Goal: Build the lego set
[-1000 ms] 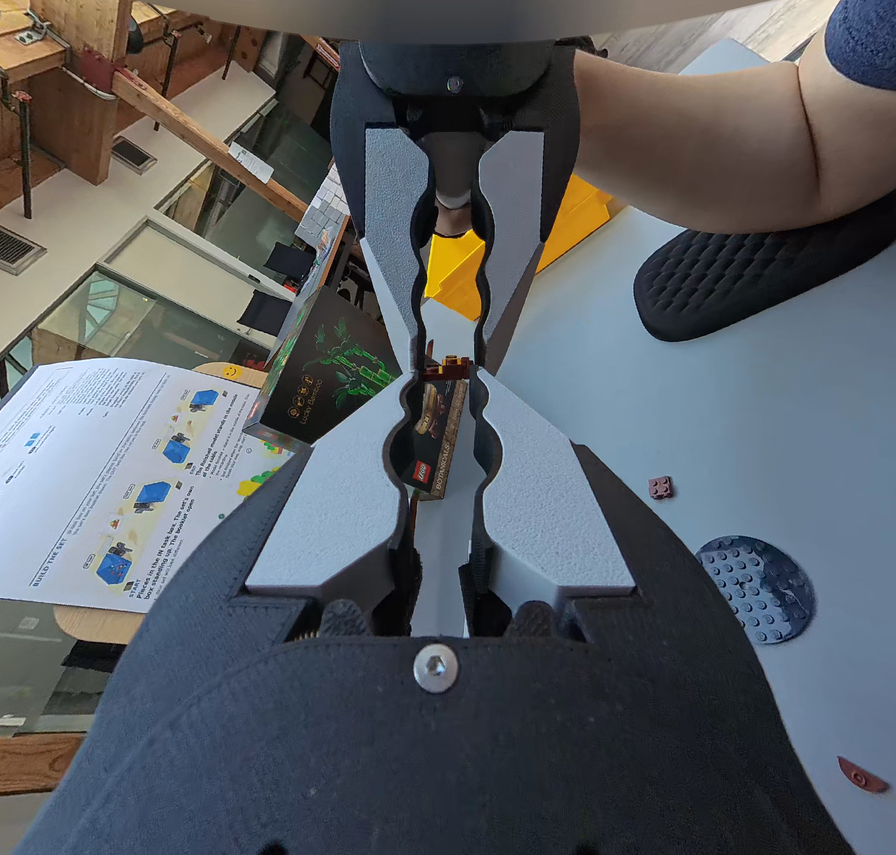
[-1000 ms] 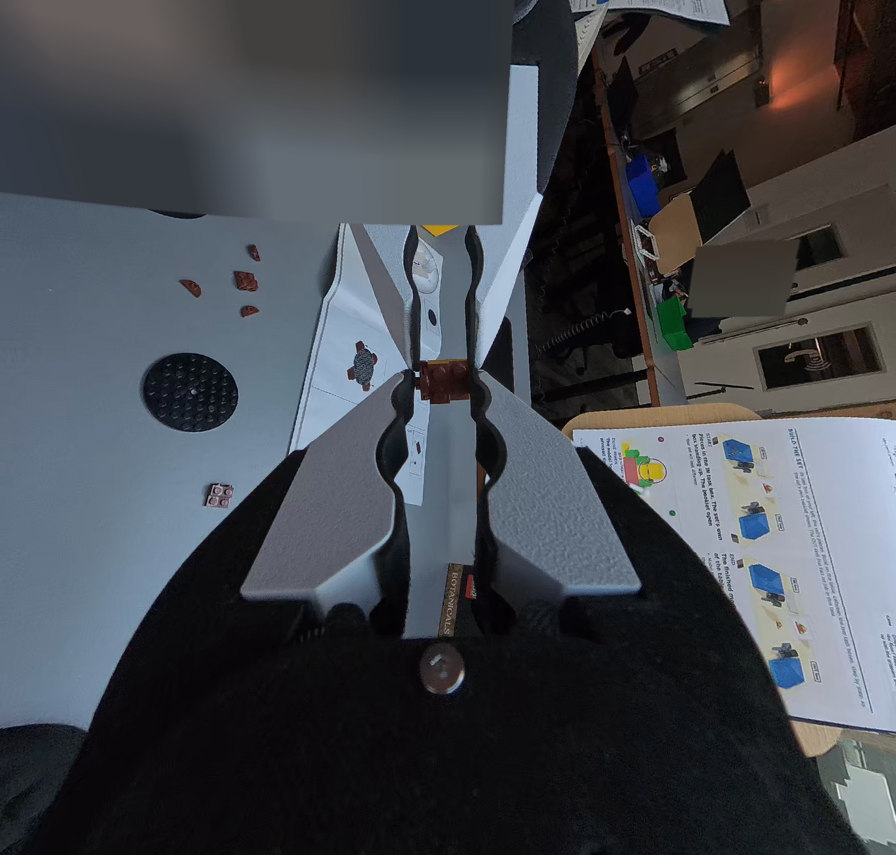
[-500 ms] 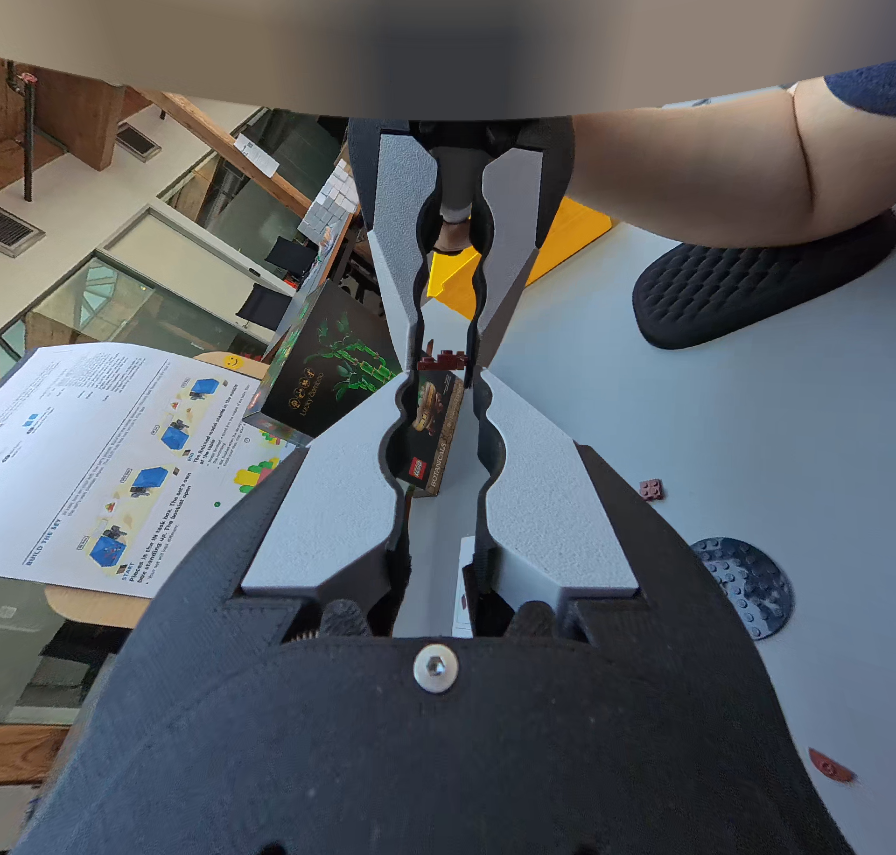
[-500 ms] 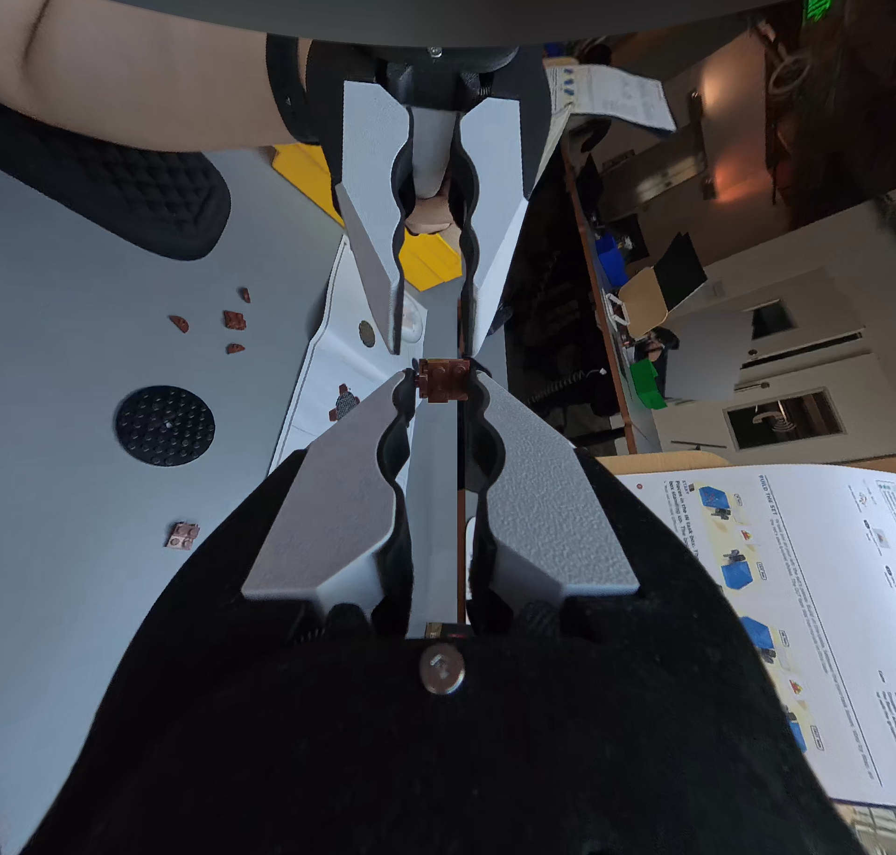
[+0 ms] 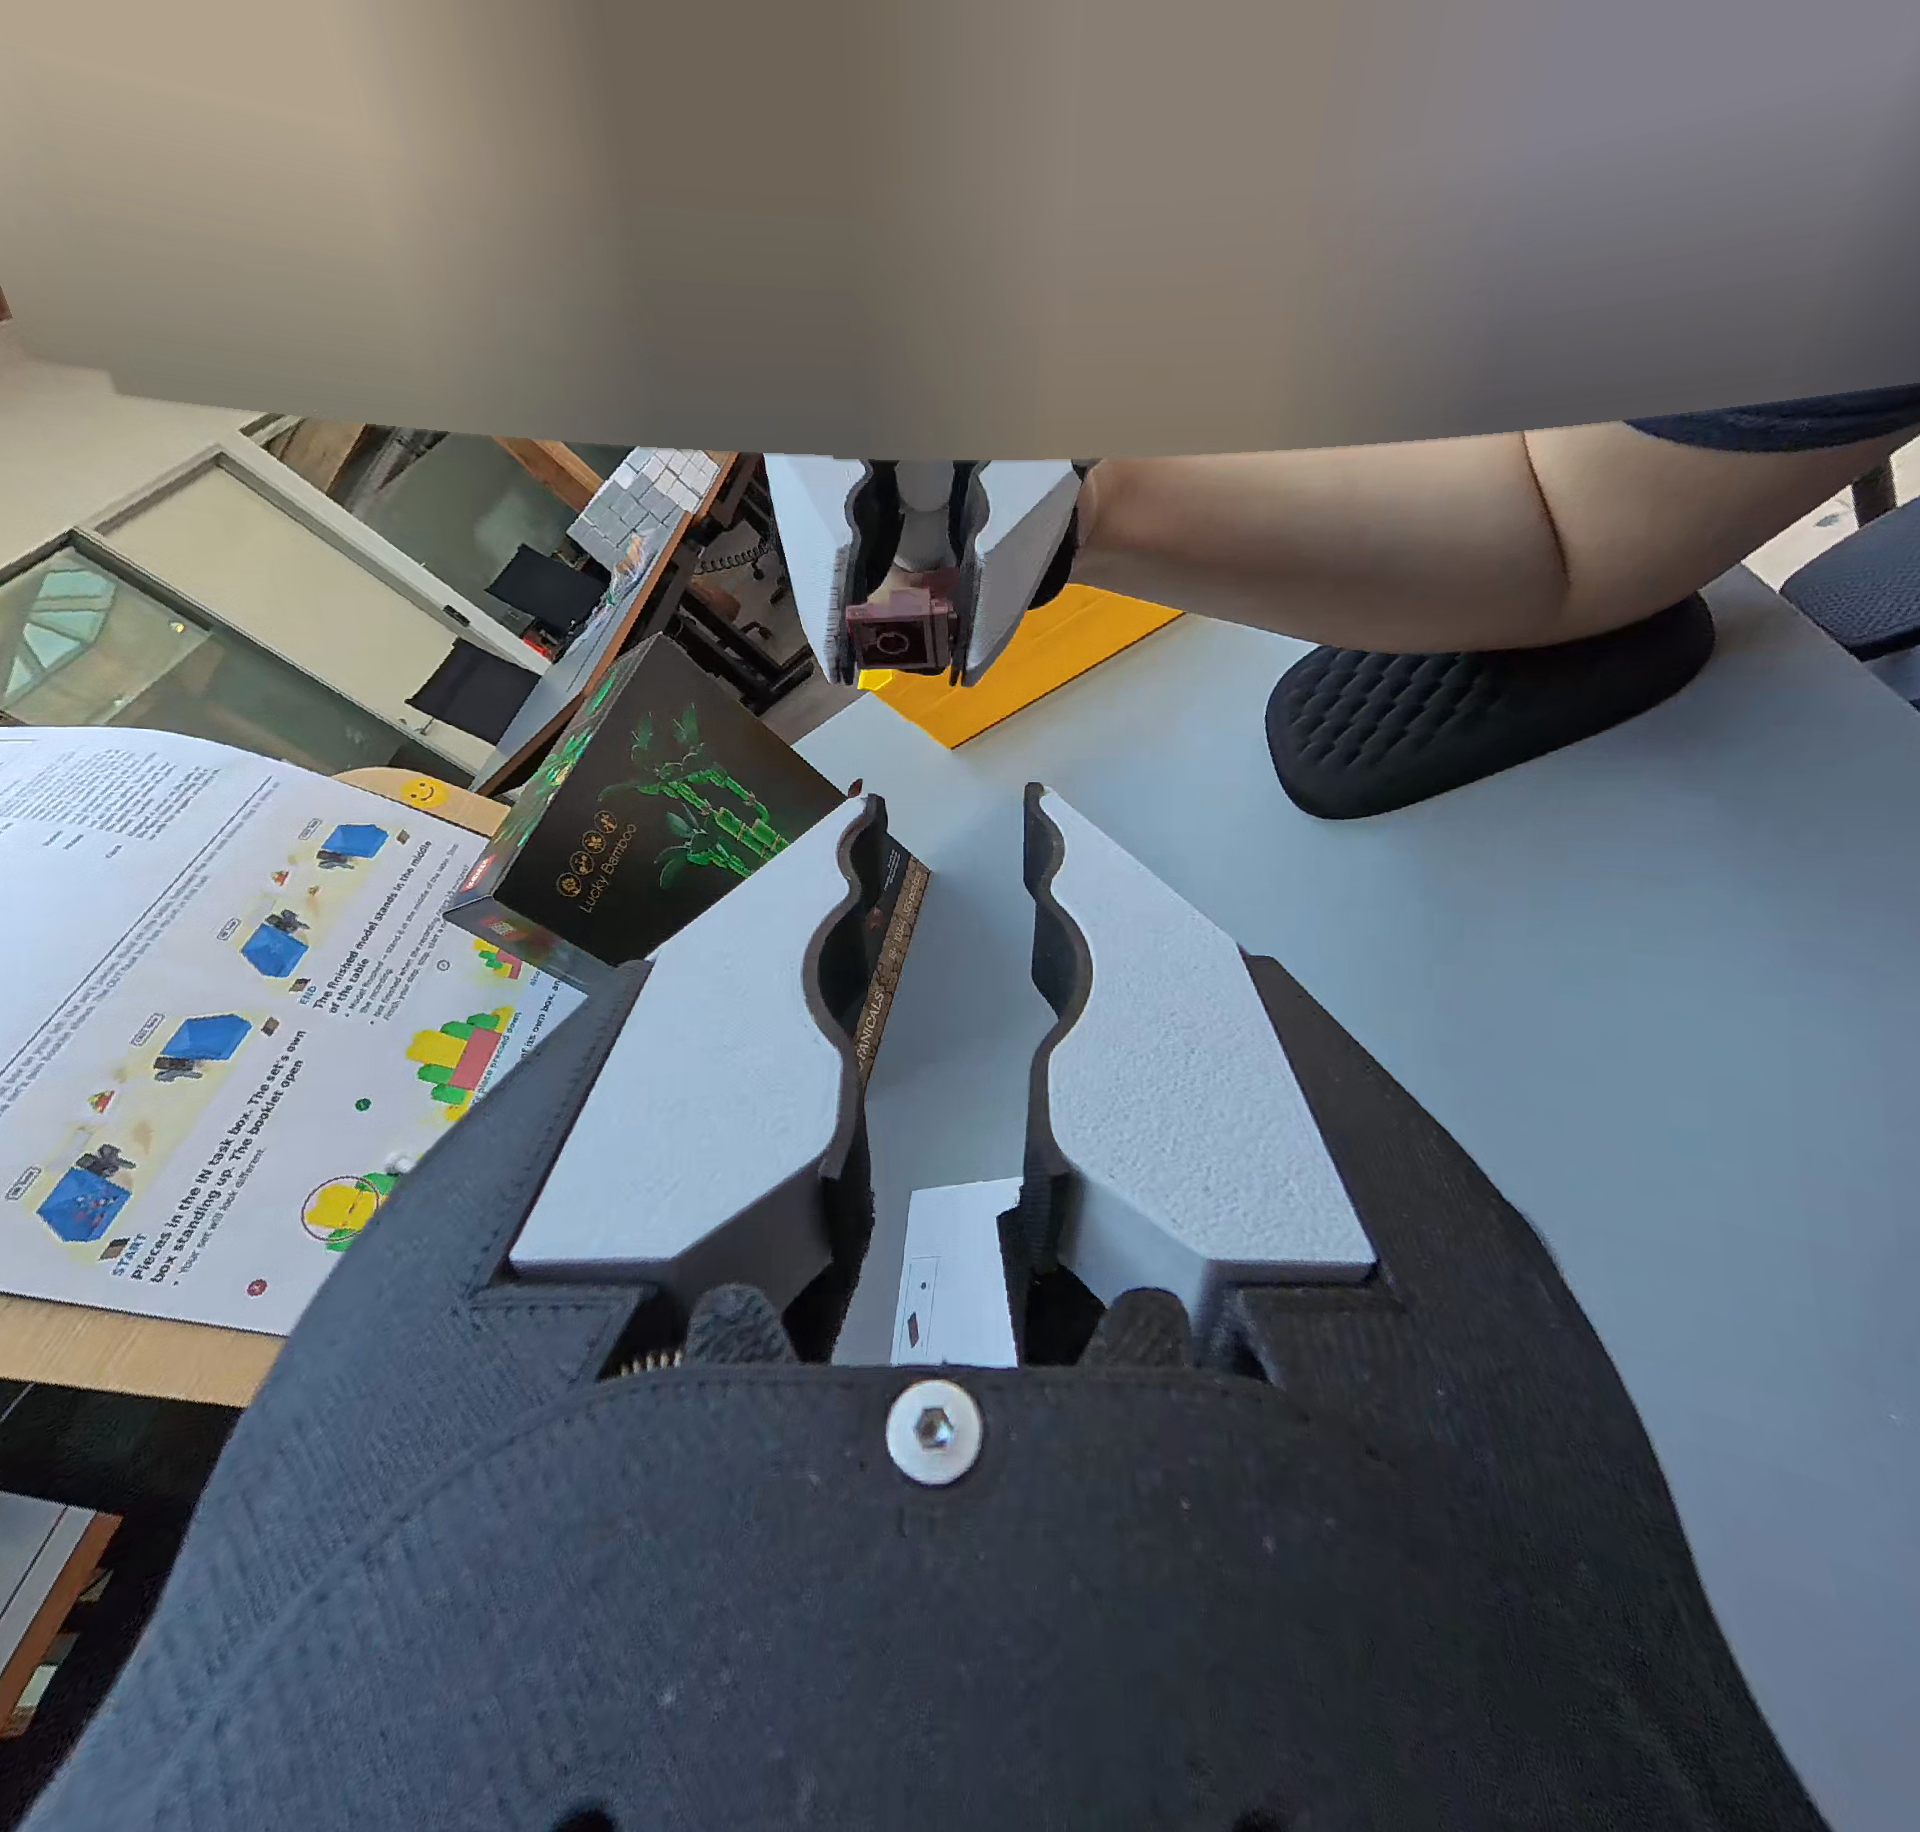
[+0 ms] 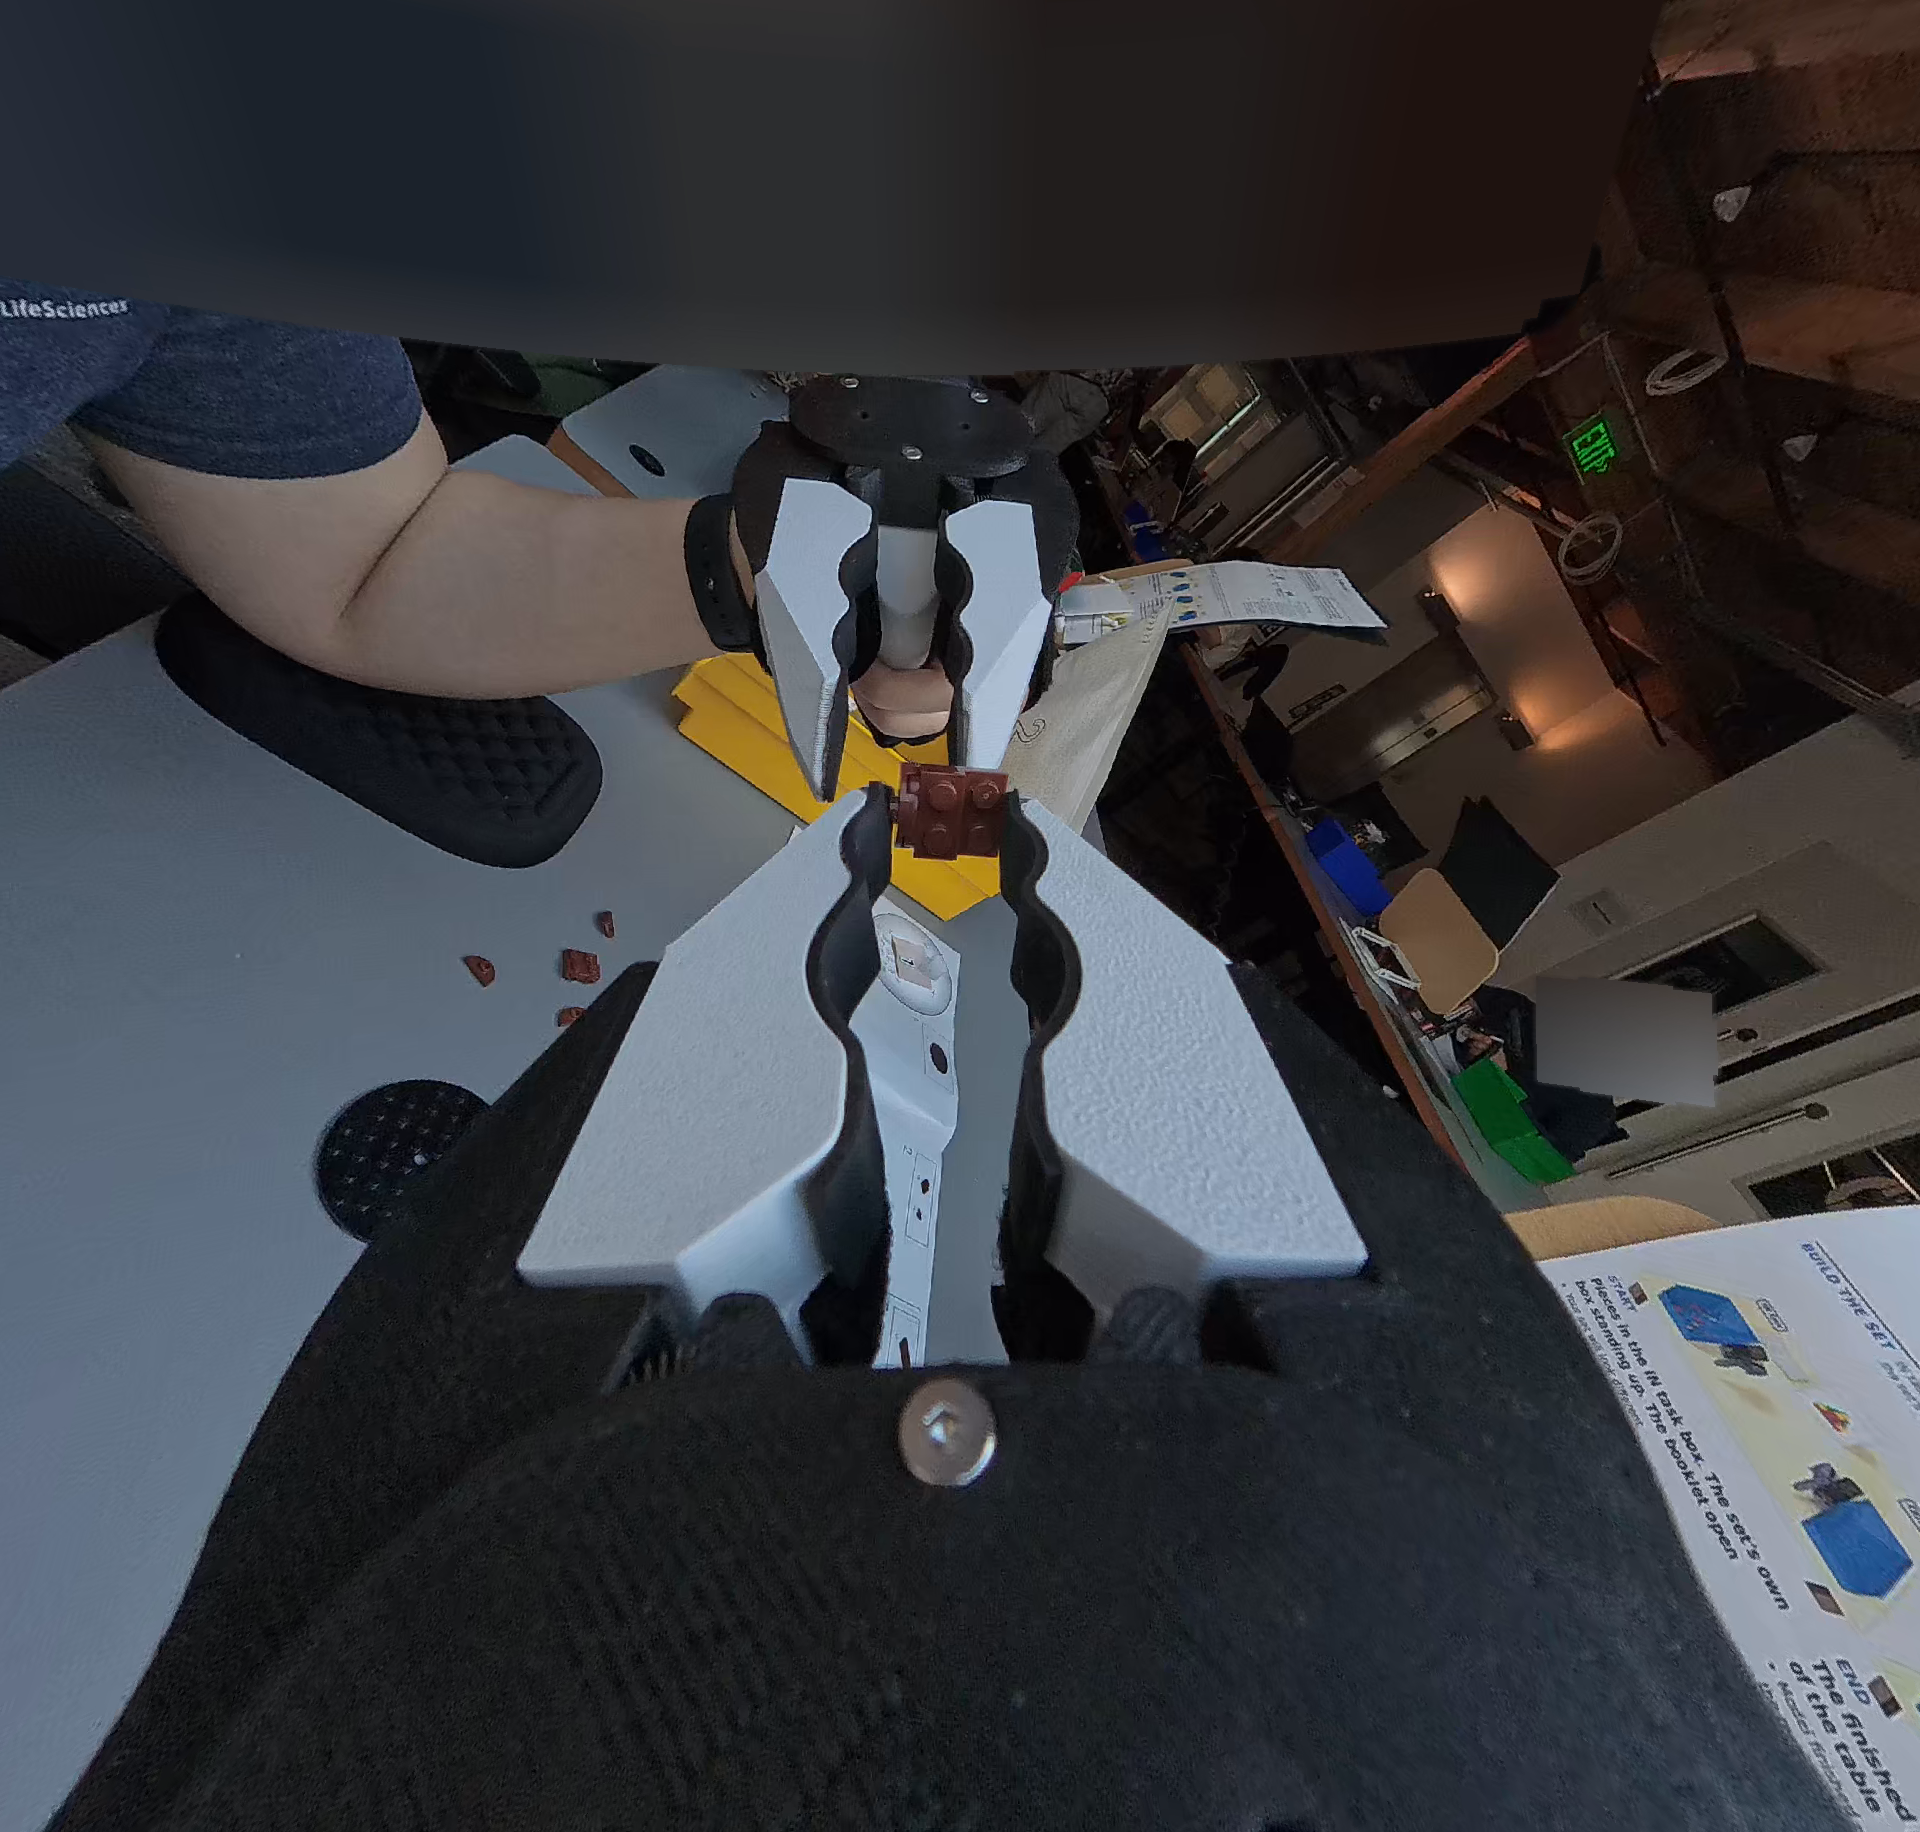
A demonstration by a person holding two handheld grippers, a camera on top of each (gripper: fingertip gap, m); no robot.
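A: Where is the brown brick (image 6: pixel 951 812) sitting?

B: The right gripper (image 6: pixel 948 814) is pinching it above the yellow tray (image 6: pixel 769 733).

A: And the left gripper (image 5: pixel 948 808)?

B: It is standing spread, empty. Keep the pinch square.

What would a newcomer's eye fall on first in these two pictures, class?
Probably the small reddish-brown brick, pinched at the tips of the right gripper in mid-air. Facing it, the left gripper stands open and empty. Behind lie the yellow sheet and the black round plate on the grey table.
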